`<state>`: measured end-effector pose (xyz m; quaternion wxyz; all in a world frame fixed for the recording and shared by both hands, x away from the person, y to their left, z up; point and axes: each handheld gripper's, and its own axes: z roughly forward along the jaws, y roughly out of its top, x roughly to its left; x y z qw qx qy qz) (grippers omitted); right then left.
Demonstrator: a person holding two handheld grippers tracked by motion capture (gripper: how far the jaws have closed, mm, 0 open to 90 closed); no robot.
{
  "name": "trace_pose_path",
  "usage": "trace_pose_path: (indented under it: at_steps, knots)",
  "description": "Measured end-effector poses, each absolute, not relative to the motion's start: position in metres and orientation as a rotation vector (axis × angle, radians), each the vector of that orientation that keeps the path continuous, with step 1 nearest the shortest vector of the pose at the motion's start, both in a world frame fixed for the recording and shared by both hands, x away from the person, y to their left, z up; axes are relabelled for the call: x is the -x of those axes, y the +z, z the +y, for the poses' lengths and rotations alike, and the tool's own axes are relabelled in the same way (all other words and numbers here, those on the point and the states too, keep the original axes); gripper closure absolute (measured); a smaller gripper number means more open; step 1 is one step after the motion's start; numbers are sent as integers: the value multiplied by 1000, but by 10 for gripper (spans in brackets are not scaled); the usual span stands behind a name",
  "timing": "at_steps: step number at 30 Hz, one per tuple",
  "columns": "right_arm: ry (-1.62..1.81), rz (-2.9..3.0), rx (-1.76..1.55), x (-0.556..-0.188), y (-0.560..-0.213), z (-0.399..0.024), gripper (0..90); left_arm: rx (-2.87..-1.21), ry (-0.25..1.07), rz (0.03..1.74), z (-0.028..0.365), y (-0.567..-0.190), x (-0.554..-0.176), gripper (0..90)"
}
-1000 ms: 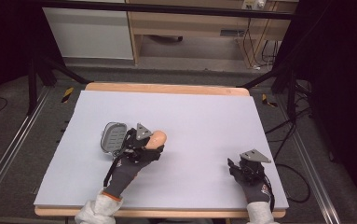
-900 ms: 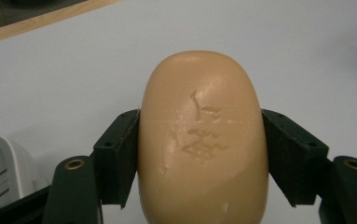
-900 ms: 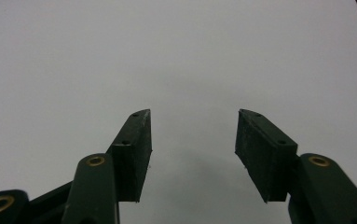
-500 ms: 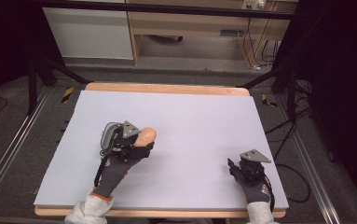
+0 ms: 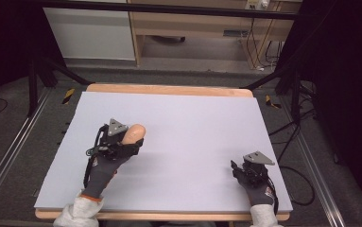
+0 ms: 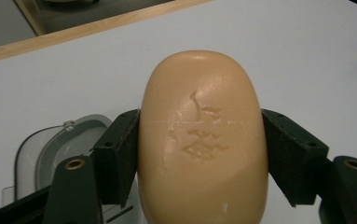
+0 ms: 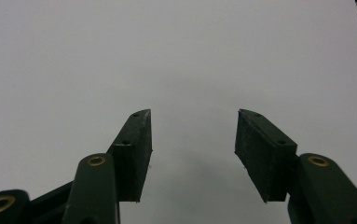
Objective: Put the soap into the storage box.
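A tan oval soap bar [image 6: 203, 140] with a stamped mark is clamped across its width by my left gripper [image 6: 202, 154]. In the high view the soap bar [image 5: 134, 133] sticks out ahead of the left gripper [image 5: 129, 138], left of the table's middle. Below and behind the soap lies a grey soap dish [image 6: 57, 144], partly covered by the jaws. My right gripper [image 7: 194, 140] stands open over bare white surface with nothing between its fingers. In the high view the right gripper [image 5: 243, 168] rests near the front right corner.
A white sheet [image 5: 197, 118] covers the wooden table, whose edge [image 5: 169, 89] runs along the far side. Black cables [image 5: 287, 142] hang off the right side. A cabinet and shelving stand on the floor beyond the table.
My left gripper has carried the soap leftward, from right of the grey dish to over it, so the dish is now covered in the high view. The right gripper has stayed put.
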<state>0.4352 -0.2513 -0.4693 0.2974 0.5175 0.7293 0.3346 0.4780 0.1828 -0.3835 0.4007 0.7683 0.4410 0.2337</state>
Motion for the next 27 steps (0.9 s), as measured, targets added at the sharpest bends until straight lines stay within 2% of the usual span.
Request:
trace_pose_path:
  at_steps: [11,27]
  knots:
    - [885,1942,-1373,-436,-470,-251,459,-1915,623,1192,213,-384,-486,317]
    - [889,1941,-1371,-436,-470,-251,459,-1906,633,1264,222,-401,-502,317]
